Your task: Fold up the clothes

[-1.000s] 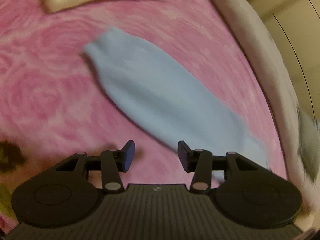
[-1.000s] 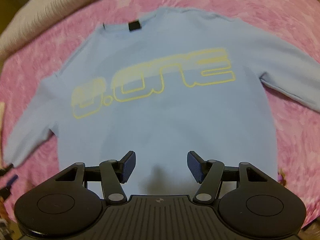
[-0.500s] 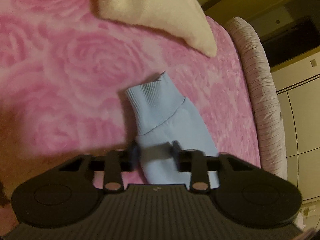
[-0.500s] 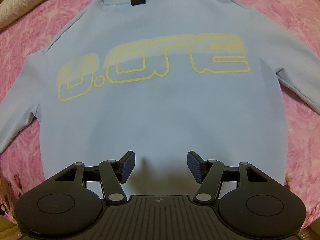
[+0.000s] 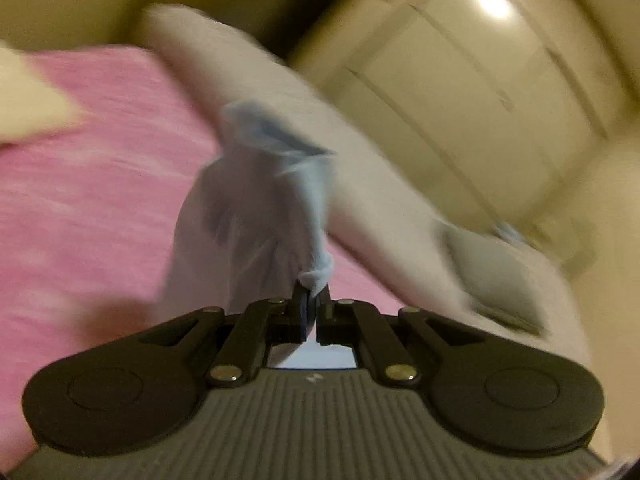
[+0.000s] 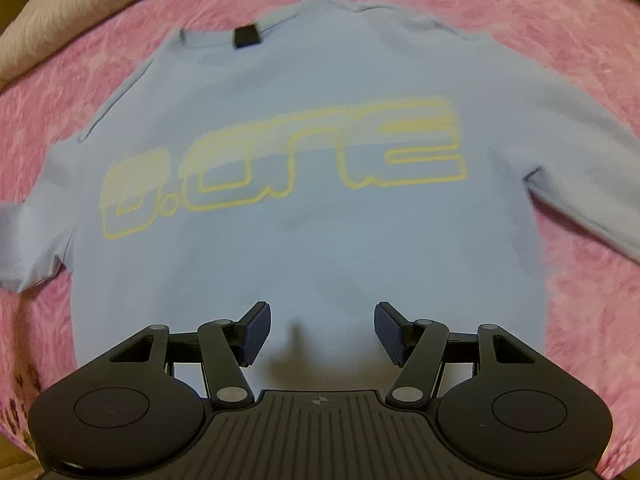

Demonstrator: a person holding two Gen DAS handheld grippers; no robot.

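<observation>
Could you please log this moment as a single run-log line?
left tongs: shut on sleeve, lifted | right tongs: open over sweatshirt hem

1. Light blue sweatshirt, long-sleeved, spread flat on the pink rose-patterned bedspread, neckline at its far side.
2. Yellow outlined lettering across the chest; small black tag at the neckline.
3. Both sleeves reaching out sideways over the bedspread.
4. Ribbed sleeve cuff raised above the bedspread, bunched and creased, pinched at one fold; blurred in the left wrist view.
</observation>
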